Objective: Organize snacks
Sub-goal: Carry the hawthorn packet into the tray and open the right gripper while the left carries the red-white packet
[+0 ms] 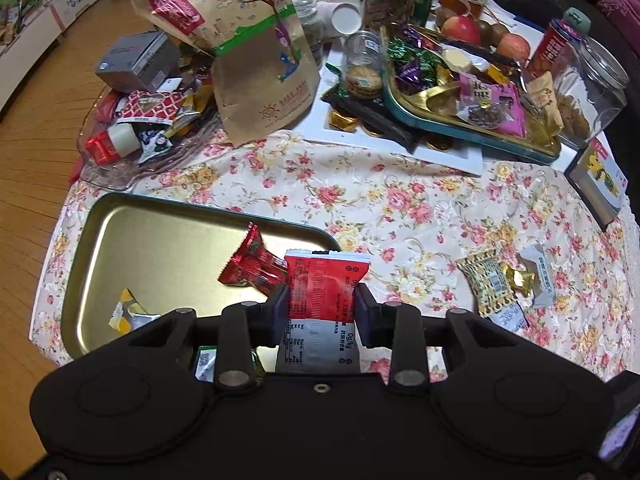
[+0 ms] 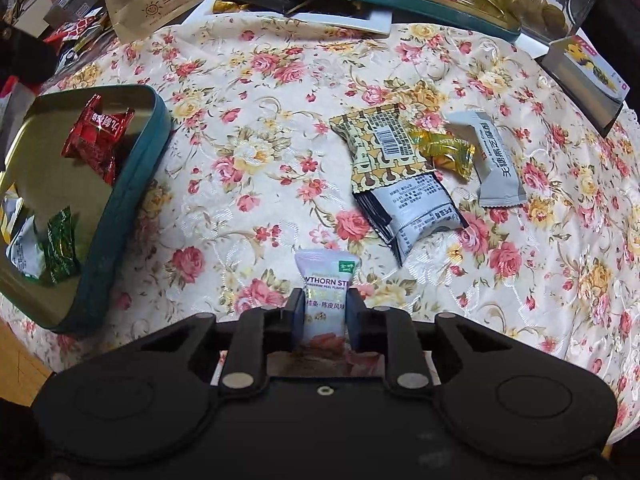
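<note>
My left gripper [image 1: 322,304] is shut on a red and white snack packet [image 1: 324,280], held over the near right corner of the gold-lined teal tin [image 1: 120,220]. Inside the tin lie a red candy [image 1: 252,266] and a yellow wrapper [image 1: 128,312]. My right gripper [image 2: 323,308] is shut on a pale lilac hawthorn strip packet [image 2: 326,280] just above the floral tablecloth [image 2: 248,128]. To its left stands the teal tin [image 2: 136,184], holding a red candy [image 2: 96,136] and a green candy [image 2: 60,248]. Loose snacks lie ahead to the right: a patterned yellow packet [image 2: 380,140], a black and grey packet [image 2: 420,212], a gold candy [image 2: 444,152] and a grey bar [image 2: 496,164].
At the back stand a second teal tray full of sweets [image 1: 460,92] on a white board [image 1: 400,144], jars [image 1: 362,64], apples [image 1: 460,28], a brown paper bag [image 1: 260,52] and a glass dish of wrappers [image 1: 132,136]. A small box [image 2: 588,76] sits at the right edge. Wooden floor lies to the left.
</note>
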Available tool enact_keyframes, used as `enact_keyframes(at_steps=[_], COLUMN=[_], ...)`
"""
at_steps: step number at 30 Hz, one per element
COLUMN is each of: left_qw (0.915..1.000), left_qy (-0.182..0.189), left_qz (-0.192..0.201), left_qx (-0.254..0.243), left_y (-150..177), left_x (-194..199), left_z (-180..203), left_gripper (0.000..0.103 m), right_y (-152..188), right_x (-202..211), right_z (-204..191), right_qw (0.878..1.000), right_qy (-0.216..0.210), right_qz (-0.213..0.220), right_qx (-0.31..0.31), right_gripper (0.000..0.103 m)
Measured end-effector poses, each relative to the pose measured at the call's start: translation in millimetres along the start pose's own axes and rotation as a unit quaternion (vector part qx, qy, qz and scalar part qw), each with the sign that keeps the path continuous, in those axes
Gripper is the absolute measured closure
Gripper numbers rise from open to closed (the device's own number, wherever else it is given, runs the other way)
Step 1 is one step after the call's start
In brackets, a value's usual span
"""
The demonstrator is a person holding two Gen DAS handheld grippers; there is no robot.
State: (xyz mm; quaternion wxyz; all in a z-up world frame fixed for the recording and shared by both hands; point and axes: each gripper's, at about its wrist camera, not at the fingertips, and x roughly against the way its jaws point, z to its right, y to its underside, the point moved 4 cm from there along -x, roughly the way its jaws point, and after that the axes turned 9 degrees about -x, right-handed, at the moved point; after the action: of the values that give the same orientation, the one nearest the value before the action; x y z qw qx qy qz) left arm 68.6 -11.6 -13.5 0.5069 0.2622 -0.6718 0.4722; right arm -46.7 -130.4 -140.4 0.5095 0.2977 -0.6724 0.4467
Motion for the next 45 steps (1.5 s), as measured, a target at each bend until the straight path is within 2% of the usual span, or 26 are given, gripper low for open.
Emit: enact_keyframes(at_steps=[5,10,17,28,33,41,45], left_qw=[0.9998,0.9991,0.9948,0.9824,0.9771,0.9711,0.9714], left_qy=[-0.018,-0.028,-0.07,-0.118,-0.135,-0.129,-0.126], left_qz=[0.007,0.014,0.03,0.038,0.038,0.033,0.033], left_qx=[0.009,0.028,0.068,0.14,0.16,0.198,0.198], left_y=[-2.2,-4.9,-8.1,-1.0,4.7,9.9,11.3], left_x=[2.1,7.2,16.4,25.8,27.1,24.3,23.5], left_z=[-11.4,-31.4,-71.1,-138.8,-163.5,-187.9,-188.5], left_gripper=[0.06,0.06,0.06,0.06,0.06,0.057,0.056], right_y=[-7.8,-18.6,-35.0,-49.1,-45.8,-38.0,-38.4], right_x=[15.5,39.4,66.5,107.4,115.9,107.5,106.0], right_z=[11.6,11.5,-2.9,-75.7,-103.5,-125.0,-135.4], right_qw=[0.999,0.994,0.988,0.974,0.968,0.968,0.967], right_qy=[-0.031,-0.082,-0.118,-0.191,-0.219,-0.219,-0.222], right_qz=[0.004,0.027,0.062,0.119,0.126,0.117,0.116], right_qx=[-0.035,-0.064,-0.072,-0.02,0.004,0.031,0.035], right_gripper=[0.081,0.081,0.081,0.081,0.081,0.081,0.081])
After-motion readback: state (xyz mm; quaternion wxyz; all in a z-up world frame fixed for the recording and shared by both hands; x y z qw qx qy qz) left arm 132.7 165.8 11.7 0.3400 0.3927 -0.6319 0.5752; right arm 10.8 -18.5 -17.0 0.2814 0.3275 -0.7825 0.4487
